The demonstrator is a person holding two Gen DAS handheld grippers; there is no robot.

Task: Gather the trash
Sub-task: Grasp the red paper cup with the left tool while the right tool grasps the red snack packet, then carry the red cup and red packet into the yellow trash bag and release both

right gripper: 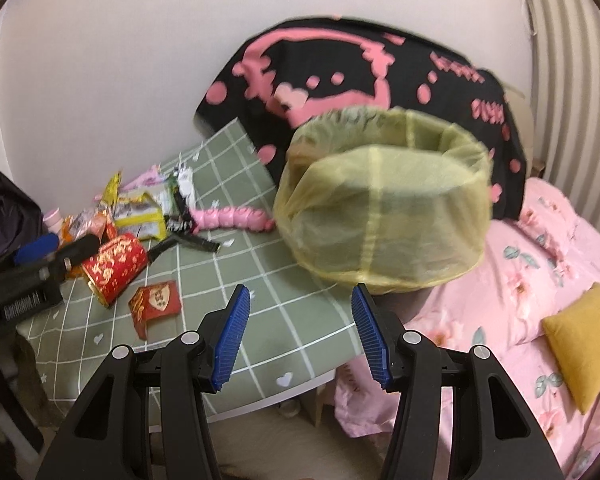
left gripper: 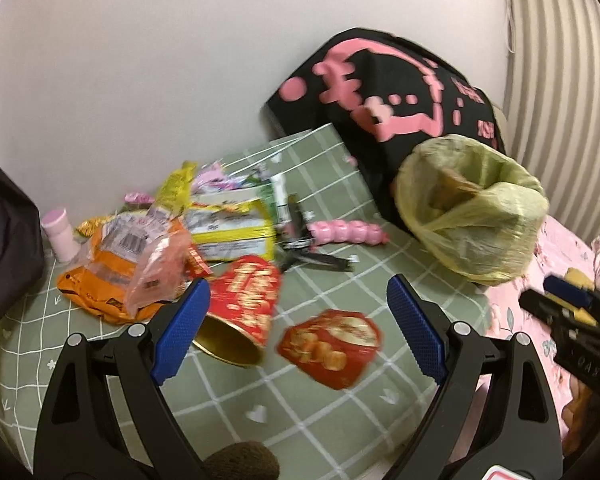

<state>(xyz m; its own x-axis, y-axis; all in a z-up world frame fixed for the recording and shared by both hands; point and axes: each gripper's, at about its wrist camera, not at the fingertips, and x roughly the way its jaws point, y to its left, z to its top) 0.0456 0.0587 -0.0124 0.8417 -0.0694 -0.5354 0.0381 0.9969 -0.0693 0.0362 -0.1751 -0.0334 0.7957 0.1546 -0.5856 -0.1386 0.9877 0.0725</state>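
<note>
**A:** Left wrist view, item by item?

**B:** My left tongs (left gripper: 298, 320) point down at a slant over the green checked surface (left gripper: 332, 412), blades spread wide, nothing between the pads. Just beyond the left blade lies a red tube (left gripper: 246, 304) on its side, gold-lined mouth towards me, gold lettering too blurred to read. Beside it, apart, a flat red packet (left gripper: 332, 346) showing round biscuits. Farther back, the trash heap: orange wrapper (left gripper: 100, 280) with a barcode label, yellow-edged packet (left gripper: 232, 228), black sachets (left gripper: 320, 260), a pink beaded piece (left gripper: 348, 232), a small pink bottle (left gripper: 60, 236) standing at the left. The yellow-green bag (left gripper: 468, 208) sits at the surface's right end, mouth open, something brown inside. Behind it, a black cloth (left gripper: 384, 92) with pink print; the characters are unreadable. My right tongs (left gripper: 568, 304) show at the right edge, over the pink bedding (left gripper: 560, 240).

**A:** Right wrist view?

**B:** The right tongs (right gripper: 300, 336) also tilt down, blades released and wide, empty, aimed at the near side of the bag (right gripper: 384, 216), which lines a round bin; not touching it. Left tongs (right gripper: 40, 256) enter from the left, right by the tube (right gripper: 116, 272); the gold script on it is not legible. The red packet (right gripper: 156, 300) lies just this side of it, a gold panel on its face. The heap stays against the wall. On the pink floral bed (right gripper: 540, 264) at right, a mustard cushion (right gripper: 580, 340).
</note>
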